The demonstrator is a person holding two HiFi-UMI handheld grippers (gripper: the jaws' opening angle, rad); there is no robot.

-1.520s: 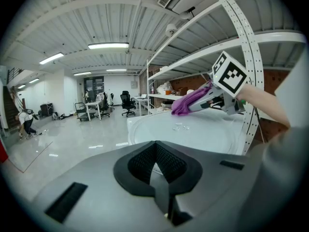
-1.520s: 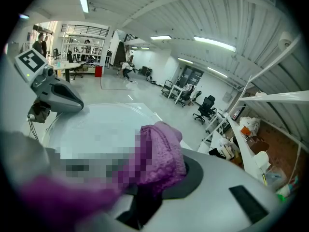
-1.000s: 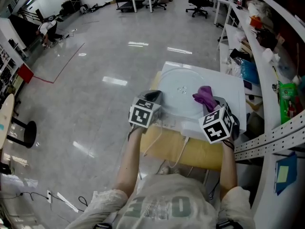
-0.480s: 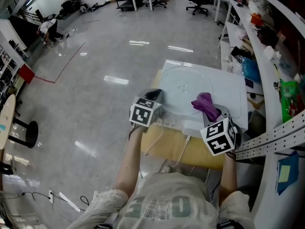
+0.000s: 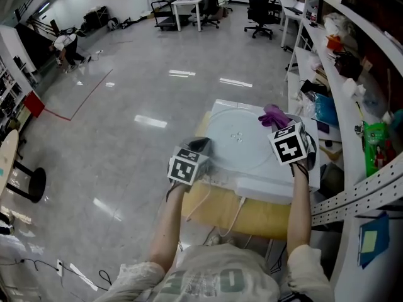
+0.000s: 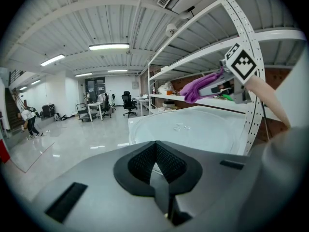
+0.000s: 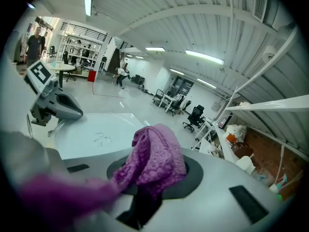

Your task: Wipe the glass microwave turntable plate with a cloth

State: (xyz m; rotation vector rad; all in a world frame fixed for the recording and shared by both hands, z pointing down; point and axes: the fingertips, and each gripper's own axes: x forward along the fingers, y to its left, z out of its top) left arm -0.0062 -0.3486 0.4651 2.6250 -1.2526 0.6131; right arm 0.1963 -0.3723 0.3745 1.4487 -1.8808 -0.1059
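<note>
The glass turntable plate (image 5: pixel 242 140) lies flat on a white platform (image 5: pixel 301 168) that sits on a yellow counter (image 5: pixel 252 209). The left gripper (image 5: pixel 204 147) has its fingers clenched on the plate's near-left rim. The right gripper (image 5: pixel 281 126) grasps a bunched purple cloth (image 5: pixel 272 115) in its fingers, raised over the plate's far-right edge.

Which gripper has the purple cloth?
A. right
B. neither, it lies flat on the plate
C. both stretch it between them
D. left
A: the purple cloth is pinched in the jaws of the right gripper, by the far-right rim of the glass turntable plate. The left gripper is closed on the plate's near rim with no cloth in it.
</note>
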